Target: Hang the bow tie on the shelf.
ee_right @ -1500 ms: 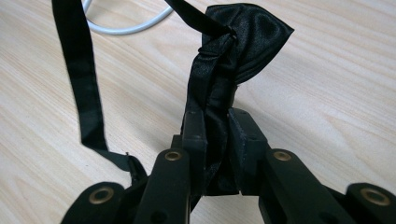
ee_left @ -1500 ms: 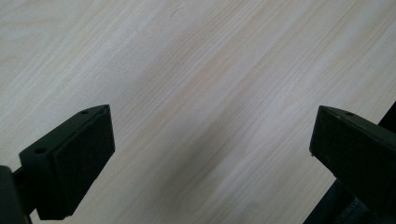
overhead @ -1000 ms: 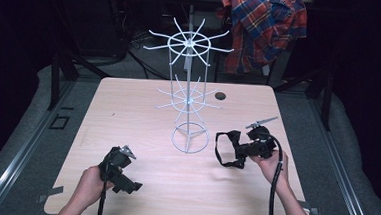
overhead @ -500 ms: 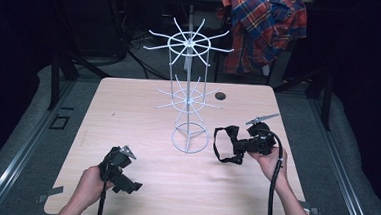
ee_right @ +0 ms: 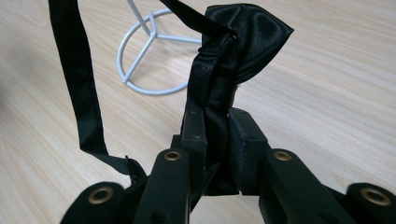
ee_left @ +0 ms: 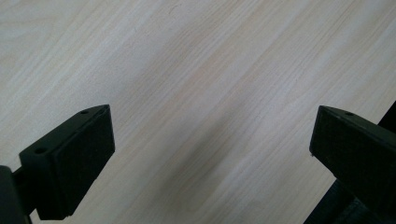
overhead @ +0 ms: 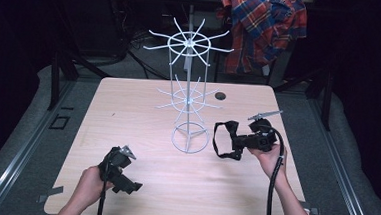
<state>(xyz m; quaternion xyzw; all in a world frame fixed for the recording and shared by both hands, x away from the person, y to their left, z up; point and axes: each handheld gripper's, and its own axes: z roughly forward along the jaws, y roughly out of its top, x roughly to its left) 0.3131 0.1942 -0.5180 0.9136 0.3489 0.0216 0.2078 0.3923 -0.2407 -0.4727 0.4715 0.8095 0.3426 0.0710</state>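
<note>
A black satin bow tie (overhead: 232, 140) with a long strap loop (overhead: 217, 139) hangs in my right gripper (overhead: 241, 142), just above the table, right of the white wire rack's base ring (overhead: 189, 138). In the right gripper view the jaws are shut on the bow tie (ee_right: 247, 42) at its folded middle, my right gripper (ee_right: 217, 114) pointing at the base ring (ee_right: 149, 60), and the strap (ee_right: 79, 93) droops to the left. My left gripper (overhead: 131, 186) rests low at the front left of the table. In the left gripper view it (ee_left: 212, 114) stands open over bare wood.
The tall white wire rack (overhead: 191, 52) with radiating hooks stands mid-table. A small dark round spot (overhead: 221, 96) lies behind it. A plaid shirt (overhead: 263, 27) hangs beyond the table's far edge. The light wooden table (overhead: 128, 113) ends close to both hands.
My right gripper has shifted slightly away from the front edge with the bow tie still clamped in it. The left gripper has stayed in place.
</note>
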